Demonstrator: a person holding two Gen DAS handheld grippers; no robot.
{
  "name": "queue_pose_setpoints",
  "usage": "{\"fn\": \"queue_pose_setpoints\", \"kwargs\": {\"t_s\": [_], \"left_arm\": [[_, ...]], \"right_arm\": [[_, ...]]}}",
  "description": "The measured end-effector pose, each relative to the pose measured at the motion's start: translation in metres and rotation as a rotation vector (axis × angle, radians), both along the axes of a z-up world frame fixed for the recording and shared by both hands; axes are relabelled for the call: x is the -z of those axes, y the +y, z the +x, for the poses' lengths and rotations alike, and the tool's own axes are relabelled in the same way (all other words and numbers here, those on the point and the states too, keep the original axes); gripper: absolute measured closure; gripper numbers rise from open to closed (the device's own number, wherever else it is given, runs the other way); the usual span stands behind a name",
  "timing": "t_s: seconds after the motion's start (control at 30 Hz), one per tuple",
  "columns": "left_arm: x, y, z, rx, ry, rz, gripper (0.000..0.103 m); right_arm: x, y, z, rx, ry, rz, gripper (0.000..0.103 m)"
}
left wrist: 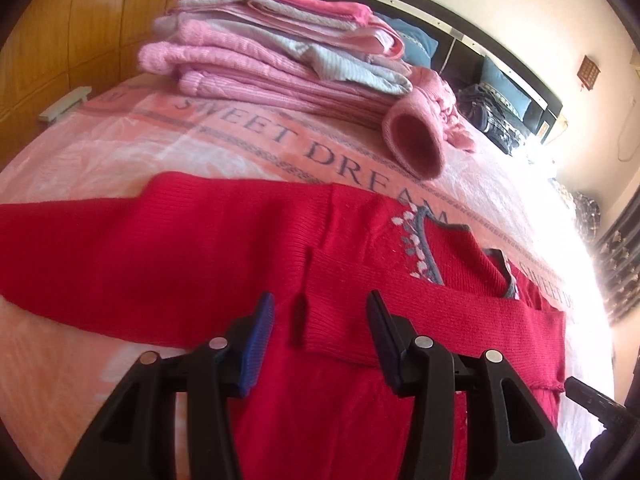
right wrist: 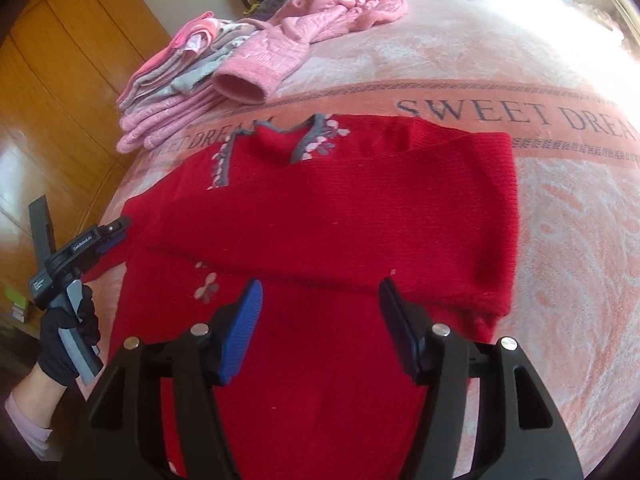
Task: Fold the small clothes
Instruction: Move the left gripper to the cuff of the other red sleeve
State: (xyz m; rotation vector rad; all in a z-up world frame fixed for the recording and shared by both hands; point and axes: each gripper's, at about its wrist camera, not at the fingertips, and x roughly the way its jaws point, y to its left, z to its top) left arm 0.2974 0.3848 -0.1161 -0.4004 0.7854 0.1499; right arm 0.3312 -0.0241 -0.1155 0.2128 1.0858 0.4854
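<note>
The red sweater (right wrist: 328, 216) lies flat on the bed, spread over a pink bedspread (right wrist: 540, 208) printed with "SWEET DREAM". Its grey-trimmed neckline (right wrist: 280, 136) with small white flowers points toward the headboard, and one sleeve (right wrist: 360, 184) is folded across the chest, its cuff ending near the sweater's left edge. The right tongs (right wrist: 320, 320) hang just above the sweater's lower body, jaws spread apart and holding nothing. The left tongs (left wrist: 320, 332) hover over the folded sleeve's cuff (left wrist: 316, 320), likewise released, with nothing between the blue pads. In the right wrist view the left tongs' handle is gripped by a black-gloved hand (right wrist: 68, 340) at the sweater's left edge. Beyond the sweater sits a stack of folded pink and grey clothes (left wrist: 272, 60), with a loose pink garment (right wrist: 320, 24) beside it. A dark headboard (left wrist: 460, 28) and wooden wardrobe (right wrist: 52, 92) stand behind.
</note>
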Motion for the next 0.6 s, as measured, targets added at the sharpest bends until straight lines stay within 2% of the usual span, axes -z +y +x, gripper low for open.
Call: {"fn": "queue_pose_setpoints", "kwargs": {"t_s": [0.13,0.33,0.47,0.6], "left_arm": [[0.005,0.062,-0.031,-0.123,0.049,-0.061,0.055],[0.021,0.149,-0.09,-0.285,0.104,-0.118,0.054],[0.034,0.207,-0.122,-0.397,0.105,-0.185,0.054],[0.048,0.264,-0.148,-0.504,0.046,-0.281,0.054]], "right_arm": [[0.007,0.04,-0.005,-0.062,0.098,0.047,0.04],[0.029,0.088,-0.015,-0.122,0.171,-0.021,0.035],[0.033,0.098,-0.01,-0.111,0.166,-0.036,0.027],[0.037,0.104,-0.01,-0.113,0.15,-0.064,0.02]]}}
